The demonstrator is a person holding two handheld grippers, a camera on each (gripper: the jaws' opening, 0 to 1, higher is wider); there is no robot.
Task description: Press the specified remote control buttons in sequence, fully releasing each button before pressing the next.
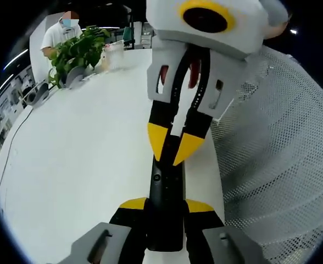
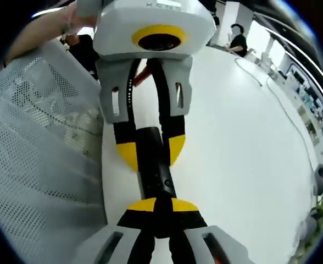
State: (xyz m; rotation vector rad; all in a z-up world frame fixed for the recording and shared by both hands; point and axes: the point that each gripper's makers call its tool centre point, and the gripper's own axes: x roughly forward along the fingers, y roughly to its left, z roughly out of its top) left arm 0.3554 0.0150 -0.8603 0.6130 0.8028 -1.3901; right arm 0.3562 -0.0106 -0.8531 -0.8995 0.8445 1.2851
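Note:
A slim black remote control [image 1: 164, 190] lies lengthwise along the white table [image 1: 79, 165] near its edge. My left gripper [image 1: 166, 207] is shut on the remote's near end, one yellow-tipped jaw on each side. My right gripper [image 1: 172, 149] comes down from the top of the left gripper view, shut, its yellow tips together on the remote's upper face. In the right gripper view, the right gripper [image 2: 162, 206] has its tips meeting over the remote [image 2: 153, 157] by a small round button. The left gripper [image 2: 150, 151] clamps the remote's far end.
A white perforated mesh surface [image 1: 277, 165] stands right beside the table edge, also seen as the mesh surface [image 2: 40, 137]. A potted plant [image 1: 76, 52] and a person [image 1: 60, 33] are at the table's far end. A thin cable [image 2: 282, 104] runs across the table.

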